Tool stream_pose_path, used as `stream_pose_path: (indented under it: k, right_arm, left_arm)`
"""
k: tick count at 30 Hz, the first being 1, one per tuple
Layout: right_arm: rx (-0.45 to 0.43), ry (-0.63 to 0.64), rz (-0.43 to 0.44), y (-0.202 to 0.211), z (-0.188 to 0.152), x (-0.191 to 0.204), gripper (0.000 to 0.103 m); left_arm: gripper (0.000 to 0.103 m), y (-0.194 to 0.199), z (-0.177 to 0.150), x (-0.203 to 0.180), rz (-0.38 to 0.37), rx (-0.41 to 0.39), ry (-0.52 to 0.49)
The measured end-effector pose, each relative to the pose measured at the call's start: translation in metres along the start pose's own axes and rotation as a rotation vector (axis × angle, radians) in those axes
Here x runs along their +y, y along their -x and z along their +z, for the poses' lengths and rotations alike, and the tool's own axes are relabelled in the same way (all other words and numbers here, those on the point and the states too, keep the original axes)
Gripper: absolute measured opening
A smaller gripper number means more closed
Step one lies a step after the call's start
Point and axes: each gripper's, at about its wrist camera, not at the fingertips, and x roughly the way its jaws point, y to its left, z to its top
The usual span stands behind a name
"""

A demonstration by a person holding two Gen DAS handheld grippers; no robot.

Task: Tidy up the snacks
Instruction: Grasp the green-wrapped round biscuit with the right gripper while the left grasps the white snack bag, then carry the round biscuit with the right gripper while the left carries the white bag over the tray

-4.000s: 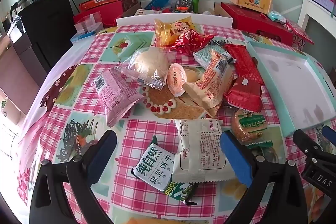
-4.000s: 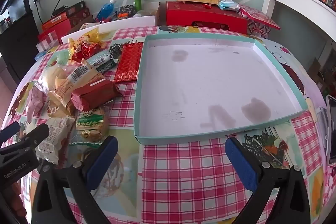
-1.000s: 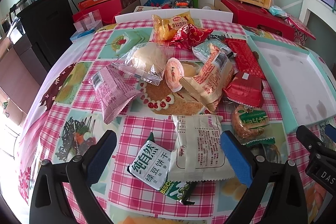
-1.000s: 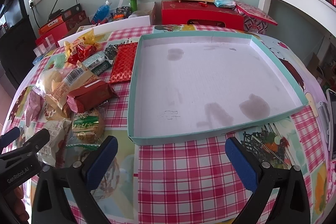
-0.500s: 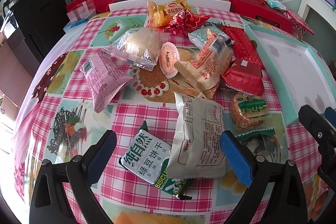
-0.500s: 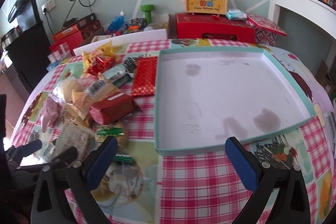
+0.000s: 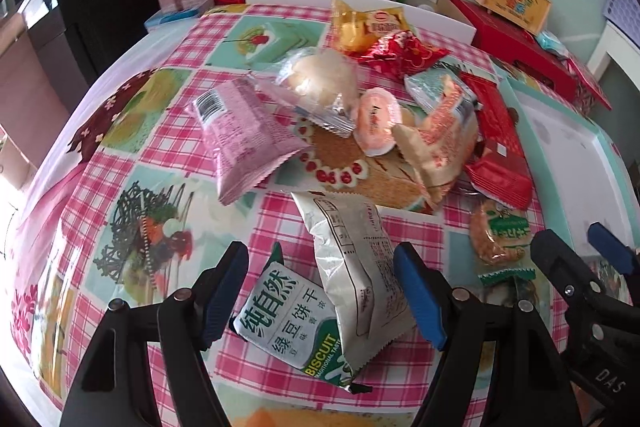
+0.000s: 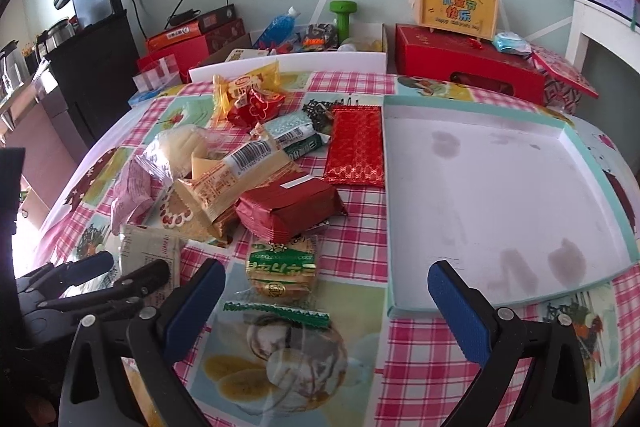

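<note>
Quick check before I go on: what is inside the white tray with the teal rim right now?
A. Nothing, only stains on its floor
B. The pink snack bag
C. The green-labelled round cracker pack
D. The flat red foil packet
A: the right wrist view shows the tray holding no snack, only faint stains; the flat red foil packet lies just outside its left wall, on the tablecloth.

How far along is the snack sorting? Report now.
Done: nothing; the tray is bare. In hand: the left tool has just been closing its jaws around the white packet, not yet gripping; the right tool hangs open. Left: the whole snack pile.
</note>
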Motion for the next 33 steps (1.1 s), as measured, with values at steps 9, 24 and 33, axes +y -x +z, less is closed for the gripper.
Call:
stream_pose_path:
  k: [9,24,33]
  right_arm:
    - [0.047,0.068,0.006,-0.022,-0.002,0.019,0.081]
    - [0.104,0.084,0.007,-0.041,-0.008,0.029,0.053]
    - [0.075,0.07,0.013,-0.026,-0.004,0.024,0.053]
  left_arm:
    - [0.061,-0.001,0.0,0.001,-0.043,0.001,0.01]
    - [0.035,-0.003,-0.001,0.0,-0.13,-0.003,0.039]
    - [0.019,0.004,0.002,0.0,-0.166,-0.044,0.055]
